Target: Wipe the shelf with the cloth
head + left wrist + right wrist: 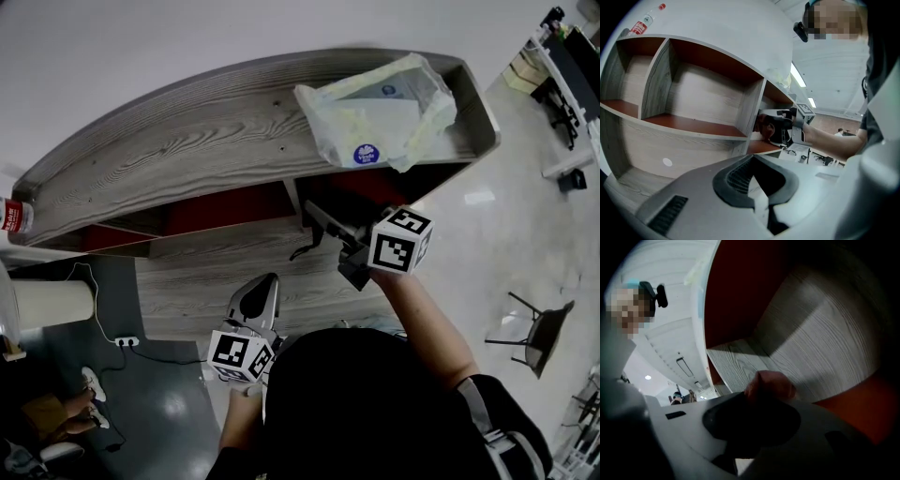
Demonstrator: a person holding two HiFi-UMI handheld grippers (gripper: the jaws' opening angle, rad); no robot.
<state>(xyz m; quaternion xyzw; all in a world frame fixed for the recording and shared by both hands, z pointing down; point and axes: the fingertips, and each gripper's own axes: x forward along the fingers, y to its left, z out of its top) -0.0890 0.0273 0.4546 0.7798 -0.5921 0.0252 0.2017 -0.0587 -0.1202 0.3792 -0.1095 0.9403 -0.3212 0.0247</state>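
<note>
1. Right gripper (763, 397) is inside the right-hand bay of the shelf (187, 141). Its jaws are nearly together, pinching a small bunch of reddish cloth (769, 386) at the tips.
2. Left gripper (268, 282) is parked low in front of the shelf, jaws closed on nothing.
3. Risk: the bite on the cloth is thin, so drag on the board could pull it free.
4. Risk: the bay is tight, so the gripper body may knock the divider or the board overhead.
5. Risk: little cloth sticks out, so bare jaw tips could scrape wood instead of wiping.
</note>
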